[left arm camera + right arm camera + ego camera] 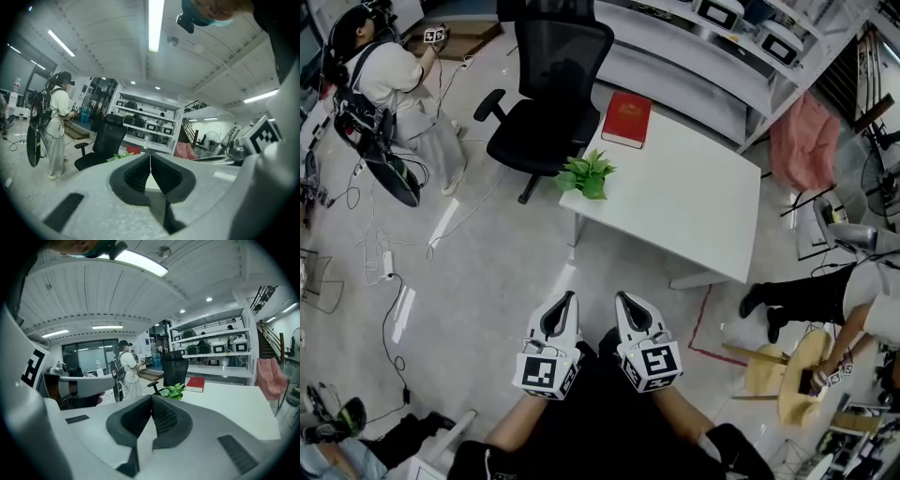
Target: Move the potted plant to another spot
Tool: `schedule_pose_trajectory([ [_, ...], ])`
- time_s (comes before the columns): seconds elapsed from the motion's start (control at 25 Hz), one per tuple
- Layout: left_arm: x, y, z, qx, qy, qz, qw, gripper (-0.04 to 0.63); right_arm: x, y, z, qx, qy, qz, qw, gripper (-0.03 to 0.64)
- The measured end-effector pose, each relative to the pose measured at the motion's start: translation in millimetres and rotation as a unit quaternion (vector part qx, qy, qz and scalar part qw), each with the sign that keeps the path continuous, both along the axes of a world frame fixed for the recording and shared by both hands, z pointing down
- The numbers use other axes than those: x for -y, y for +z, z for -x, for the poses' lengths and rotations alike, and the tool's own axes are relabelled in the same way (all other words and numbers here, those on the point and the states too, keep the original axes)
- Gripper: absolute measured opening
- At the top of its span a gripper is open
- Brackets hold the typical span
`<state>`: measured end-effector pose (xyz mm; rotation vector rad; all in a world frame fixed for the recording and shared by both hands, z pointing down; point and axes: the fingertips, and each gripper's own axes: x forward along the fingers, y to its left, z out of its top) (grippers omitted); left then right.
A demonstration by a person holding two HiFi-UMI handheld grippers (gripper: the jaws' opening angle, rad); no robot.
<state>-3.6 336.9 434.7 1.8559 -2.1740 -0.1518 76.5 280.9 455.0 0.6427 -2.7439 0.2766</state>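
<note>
On table (694,206), one potted plant (587,175)

Green potted plant (587,175), white table (694,202), red book (626,119), black chair (548,84), pink cloth (806,141)

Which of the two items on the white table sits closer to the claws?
The potted plant, green and leafy on the table's corner beside the black chair. The red book lies flat beyond it.
</note>
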Motion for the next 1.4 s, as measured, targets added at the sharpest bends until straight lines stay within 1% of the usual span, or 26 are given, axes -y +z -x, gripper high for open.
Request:
schedule_pose_trajectory([
  [0.16, 2, 4, 12, -0.004, 0.001, 0.003, 1.0, 0.018, 6, 5, 10, -0.008, 0.002, 0.004, 1.0, 0.012],
  [0.28, 8, 8, 24, -0.008, -0.007, 0.008, 0.9999, 0.018, 14, 9, 20, -0.011, -0.001, 0.007, 1.0, 0.012],
  [0.56, 40, 13, 48, -0.006, -0.017, 0.015, 0.9997, 0.018, 49, 14, 48, -0.005, -0.01, 0.013, 1.0, 0.012],
  [0.72, 71, 12, 61, -0.001, -0.018, 0.022, 0.9996, 0.017, 78, 15, 62, -0.002, -0.013, 0.025, 1.0, 0.012],
  [0.88, 113, 11, 70, 0.001, -0.017, 0.03, 0.9994, 0.018, 117, 21, 69, -0.006, -0.015, 0.036, 0.999, 0.012],
  [1.04, 154, 9, 77, -0.003, -0.026, 0.037, 0.999, 0.018, 160, 25, 74, -0.001, -0.016, 0.047, 0.999, 0.012],
  [1.16, 183, 6, 80, 0.002, -0.026, 0.044, 0.9987, 0.018, 189, 28, 78, -0.001, -0.017, 0.056, 0.998, 0.012],
  [1.4, 226, 2, 87, -0.004, -0.042, 0.047, 0.998, 0.018, 234, 35, 83, -0.004, -0.027, 0.067, 0.997, 0.012],
])
